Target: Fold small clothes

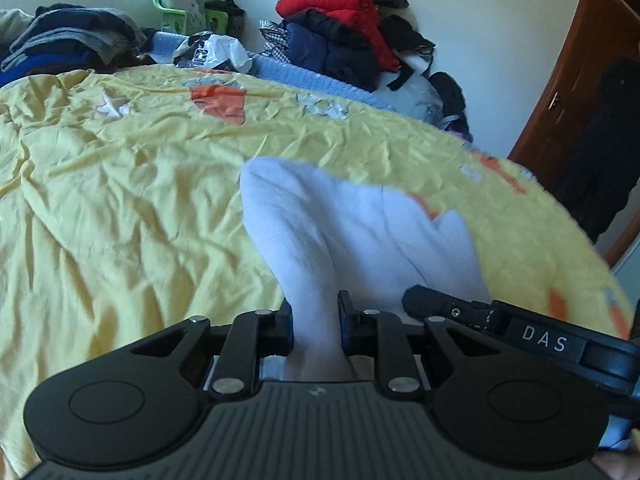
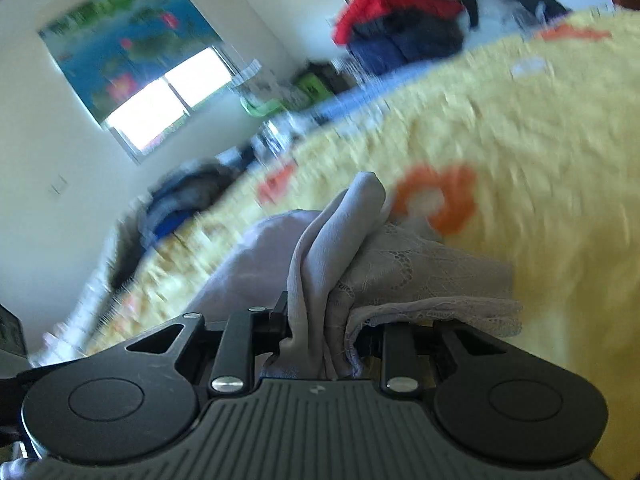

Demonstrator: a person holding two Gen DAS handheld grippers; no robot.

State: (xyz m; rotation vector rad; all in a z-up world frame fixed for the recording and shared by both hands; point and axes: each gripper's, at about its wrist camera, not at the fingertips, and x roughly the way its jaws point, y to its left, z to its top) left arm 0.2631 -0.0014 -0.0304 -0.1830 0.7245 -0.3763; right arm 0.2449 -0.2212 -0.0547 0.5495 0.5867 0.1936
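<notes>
A small pale lilac garment (image 1: pixel 320 220) hangs lifted over the yellow bed sheet (image 1: pixel 120 184). My left gripper (image 1: pixel 316 320) is shut on one bunched edge of it. In the left wrist view my right gripper (image 1: pixel 432 300) reaches in from the right beside the cloth. In the right wrist view my right gripper (image 2: pixel 320 320) is shut on a gathered fold of the same garment (image 2: pixel 340 232), whose lace-trimmed part (image 2: pixel 432 280) drapes to the right. That view is tilted and blurred.
The yellow sheet (image 2: pixel 540 140) has orange and white prints. Folded dark clothes (image 1: pixel 68 36) lie at the far left, a heap of red and navy clothes (image 1: pixel 344 32) at the far right, a white bag (image 1: pixel 216 52) between them. A wooden door (image 1: pixel 580 80) stands right.
</notes>
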